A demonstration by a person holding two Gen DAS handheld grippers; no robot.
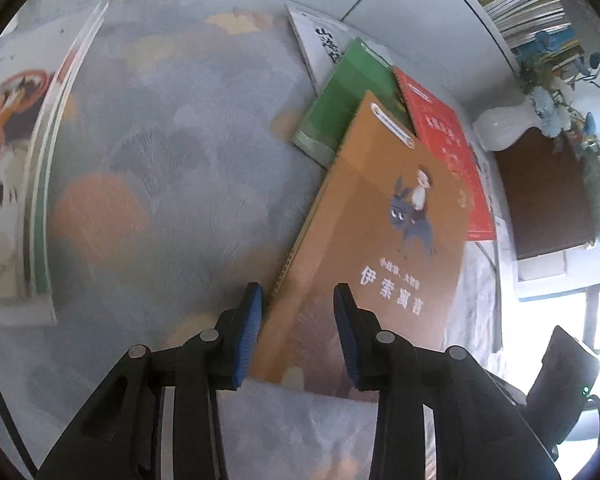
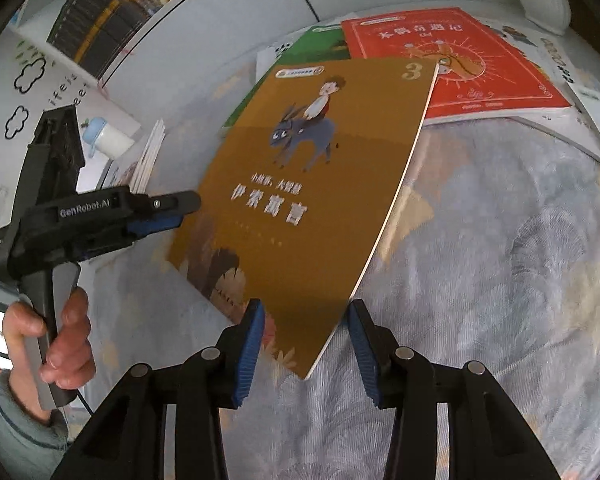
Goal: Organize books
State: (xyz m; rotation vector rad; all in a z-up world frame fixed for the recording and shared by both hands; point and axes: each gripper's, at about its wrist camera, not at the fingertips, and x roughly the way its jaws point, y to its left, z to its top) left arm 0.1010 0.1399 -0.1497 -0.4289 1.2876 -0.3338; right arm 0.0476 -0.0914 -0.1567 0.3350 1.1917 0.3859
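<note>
An orange-brown book with a boy on a donkey (image 1: 376,232) (image 2: 308,184) is tilted up off the patterned cloth, leaning on a green book (image 1: 340,108) (image 2: 320,46) and a red book (image 1: 444,136) (image 2: 460,64). My left gripper (image 1: 298,332) is open, its jaws on either side of the orange book's near left edge; in the right wrist view it (image 2: 172,216) reaches the book's left edge. My right gripper (image 2: 306,344) is open, its jaws either side of the book's near right corner. A white book (image 1: 320,36) lies behind the green one.
More books (image 1: 16,160) lie at the left of the cloth (image 1: 172,160). A white vase with flowers (image 1: 512,124) and a dark board (image 1: 548,200) stand at the right. Shelves of books (image 2: 112,8) line the wall. A small bottle (image 2: 108,140) lies at the left.
</note>
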